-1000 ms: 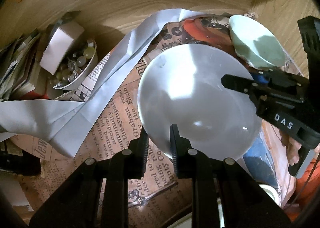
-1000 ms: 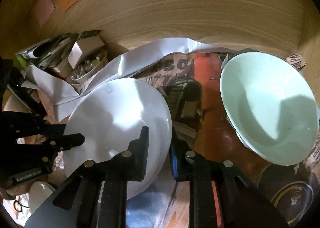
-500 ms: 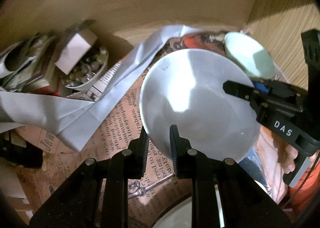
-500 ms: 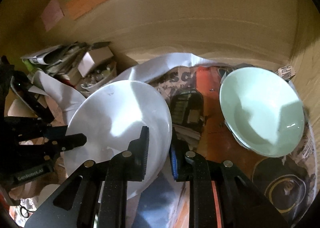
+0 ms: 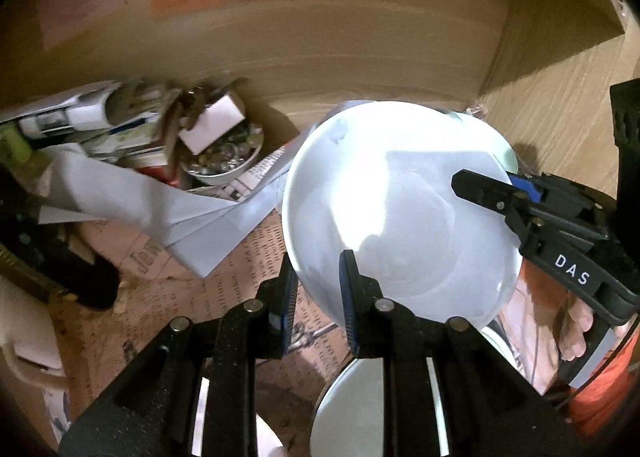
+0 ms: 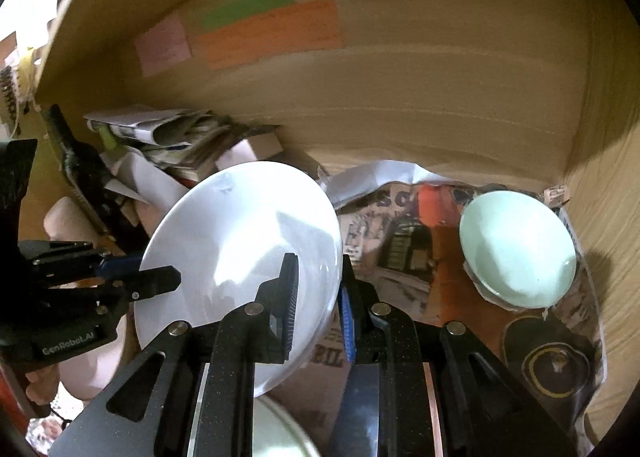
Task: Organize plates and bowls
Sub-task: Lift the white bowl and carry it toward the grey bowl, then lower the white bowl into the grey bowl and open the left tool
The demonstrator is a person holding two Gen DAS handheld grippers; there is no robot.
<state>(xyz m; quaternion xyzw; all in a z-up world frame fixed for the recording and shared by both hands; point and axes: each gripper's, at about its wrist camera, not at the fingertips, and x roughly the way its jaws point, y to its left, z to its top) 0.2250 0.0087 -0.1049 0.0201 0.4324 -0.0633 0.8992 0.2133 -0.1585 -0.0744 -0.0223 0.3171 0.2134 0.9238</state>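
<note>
Both claws clenched on white plate [image 6: 240,257] rim: left claw [image 5: 318,297], right claw [image 6: 318,297]. Plate's airborne, tilted, above shelf's newspaper liner [image 5: 224,281]. Risk: thin rim grips, uneven hand motion → plate slips, hits green bowl [image 6: 518,249] at shelf's right rear corner.

- Home storage nook: wood-grain walls [image 6: 440,97] enclose a newspaper-lined shelf [image 6: 400,249].
- Household clutter: stacked papers [image 6: 160,133], a dish of small trinkets [image 5: 224,157], coloured paper notes [image 6: 272,33] stuck on the back wall.

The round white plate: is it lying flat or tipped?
Tipped. The round white plate slants off the newspaper, left gripper and right gripper clamping opposite rims.
</note>
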